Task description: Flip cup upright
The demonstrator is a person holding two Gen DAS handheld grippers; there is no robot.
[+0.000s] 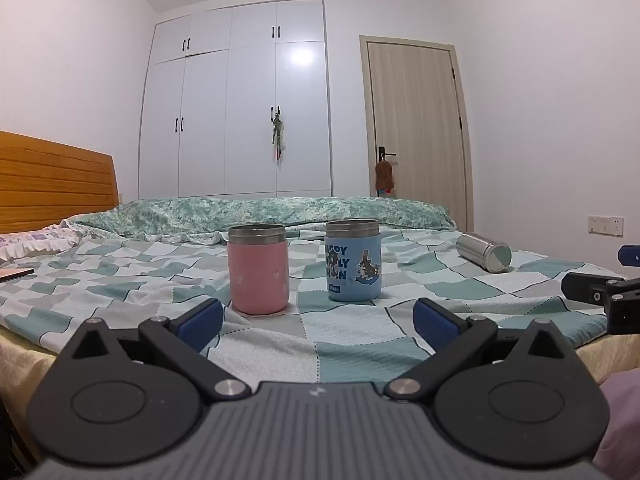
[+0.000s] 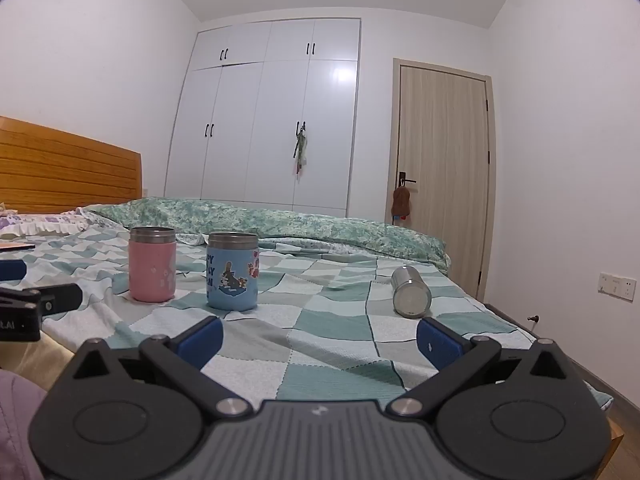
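Observation:
A steel cup (image 2: 411, 293) lies on its side on the checked bedspread, at the right; it also shows in the left wrist view (image 1: 484, 251). A pink cup (image 1: 258, 269) and a blue cartoon cup (image 1: 352, 261) stand upright side by side mid-bed; both show in the right wrist view, the pink cup (image 2: 152, 265) and the blue cup (image 2: 233, 271). My left gripper (image 1: 318, 326) is open and empty, short of the two upright cups. My right gripper (image 2: 320, 342) is open and empty, with the lying steel cup ahead to the right.
A folded green quilt (image 2: 280, 224) lies along the far side of the bed. A wooden headboard (image 1: 52, 184) is at the left. A white wardrobe (image 1: 236, 116) and a door (image 2: 440, 152) stand behind. The bed edge drops off at the right, to wood floor (image 2: 628, 420).

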